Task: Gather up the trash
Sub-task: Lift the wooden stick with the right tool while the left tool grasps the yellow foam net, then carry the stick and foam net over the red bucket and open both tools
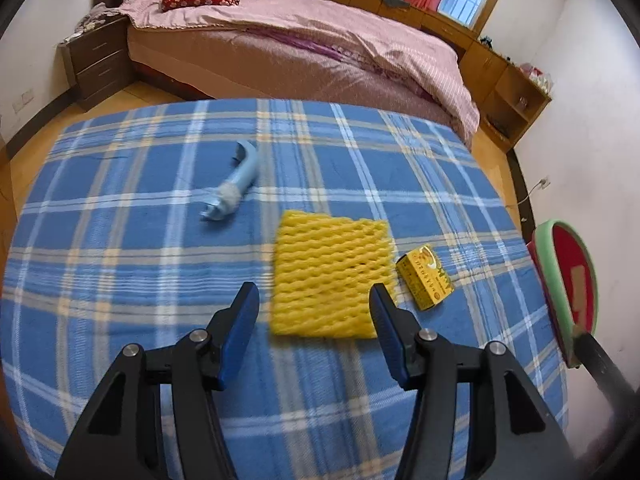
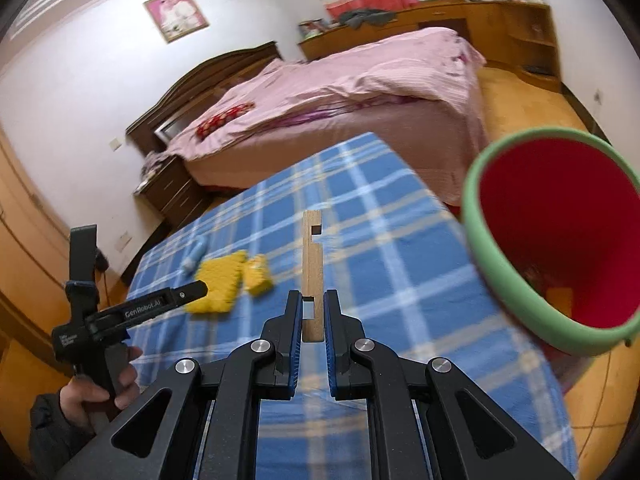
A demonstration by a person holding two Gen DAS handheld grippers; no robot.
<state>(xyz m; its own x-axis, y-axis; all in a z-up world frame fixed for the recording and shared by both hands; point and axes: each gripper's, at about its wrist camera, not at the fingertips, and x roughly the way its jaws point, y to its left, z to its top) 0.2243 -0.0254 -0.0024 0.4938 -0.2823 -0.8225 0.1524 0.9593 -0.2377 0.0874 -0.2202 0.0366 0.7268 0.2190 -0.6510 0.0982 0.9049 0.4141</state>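
Note:
On the blue plaid tablecloth (image 1: 120,240) lie a yellow foam net (image 1: 332,276), a small yellow box (image 1: 426,276) to its right, and a crumpled light-blue tube (image 1: 236,182) farther back. My left gripper (image 1: 314,296) hovers open just short of the foam net's near edge, nothing between its fingers. My right gripper (image 2: 313,300) is shut on a thin notched wooden strip (image 2: 313,256) that sticks out forward above the cloth. A red bin with a green rim (image 2: 560,240) stands close on the right. The left gripper (image 2: 192,290) also shows in the right wrist view, beside the foam net (image 2: 218,284).
A bed with pink bedding (image 1: 300,40) lies beyond the table, with a dark nightstand (image 1: 98,64) and wooden cabinets (image 1: 496,76) along the walls. The bin (image 1: 568,288) sits off the table's right edge. A person's hand (image 2: 100,392) grips the left handle.

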